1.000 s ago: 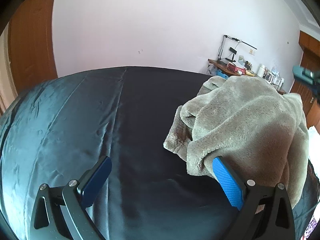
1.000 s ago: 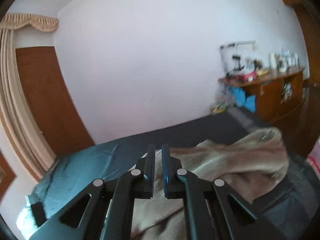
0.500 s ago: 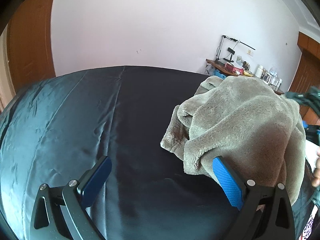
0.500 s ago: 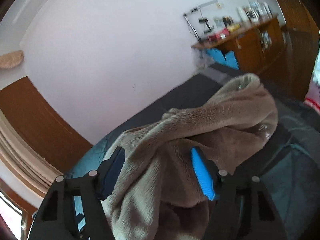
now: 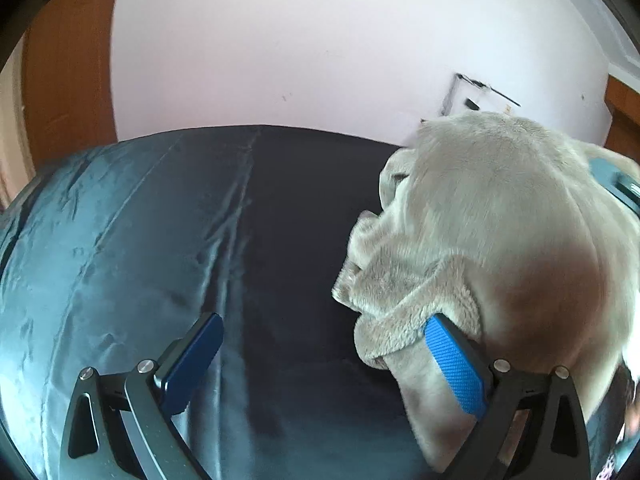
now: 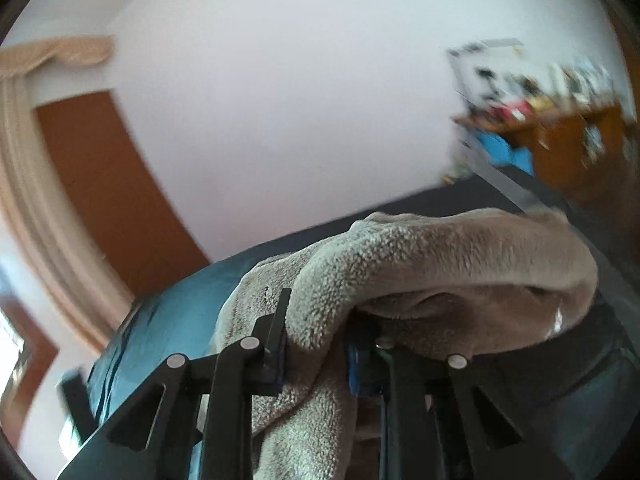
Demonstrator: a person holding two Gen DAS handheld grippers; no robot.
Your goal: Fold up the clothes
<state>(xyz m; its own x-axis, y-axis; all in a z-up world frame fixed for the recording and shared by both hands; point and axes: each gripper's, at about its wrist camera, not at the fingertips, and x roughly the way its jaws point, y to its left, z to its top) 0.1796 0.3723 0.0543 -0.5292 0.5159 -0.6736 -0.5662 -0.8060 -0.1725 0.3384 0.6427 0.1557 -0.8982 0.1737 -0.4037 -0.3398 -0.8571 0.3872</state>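
A grey-beige fleece garment [image 5: 500, 216] lies heaped on the right of a bed with a dark blue satin sheet [image 5: 168, 240]. My left gripper [image 5: 322, 324] is open and low over the sheet. Its right finger [image 5: 452, 364] lies against the lower edge of the fleece, and only sheet shows between the fingers. In the right wrist view a thick fold of the garment [image 6: 420, 252] runs between the fingers of my right gripper [image 6: 320, 328]. Its jaws are closing, and the pads pinch the fold. The rest of the fleece hangs down in front of that gripper.
A white wall stands behind the bed. A brown wooden door [image 6: 104, 184] and a beige curtain [image 6: 36, 208] are at the left. A wooden dresser [image 6: 568, 136] crowded with small items stands at the far right. The bed's left half shows only sheet.
My right gripper opened from shut, dropped over the fleece and closed on a fold of it. The heap now stands higher in the left wrist view. My left gripper stayed put.
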